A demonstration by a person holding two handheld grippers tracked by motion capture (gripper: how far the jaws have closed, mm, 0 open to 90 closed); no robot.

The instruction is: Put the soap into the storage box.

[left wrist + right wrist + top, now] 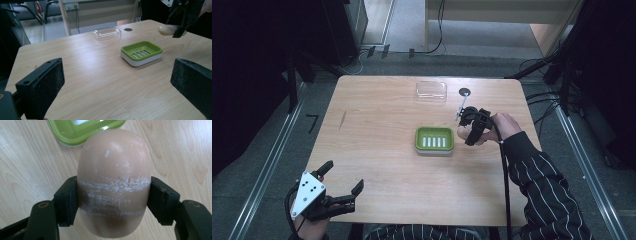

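Soap: a rounded, beige-pink bar of soap [113,182], clamped across its middle between the two black jaws of the right gripper [113,197], pads pressing on both flanks. Seen close in the right gripper view: smooth, egg-like form, chalky white scuffs in bands where the pads grip, one small pale nick near the far end. From the high view, merely a pale tip [461,133] poking out of the right gripper [469,131], just beside the right edge of the green rectangular slotted soap dish [434,138] on its white base. From the left gripper view, held clear above the light wooden table [95,82], past the far right corner of the green dish [141,51], not touching it.

Left gripper [339,185] near the table's front left corner in the high view, jaws spread wide apart, nothing between them; grey three-cornered plate on top. Same wide gap shown by its own view, bare tabletop between the pads.

Clear plastic rectangular lid [431,92] lying near the far edge, well apart from the dish; small dark round hole [464,91] just beside it.
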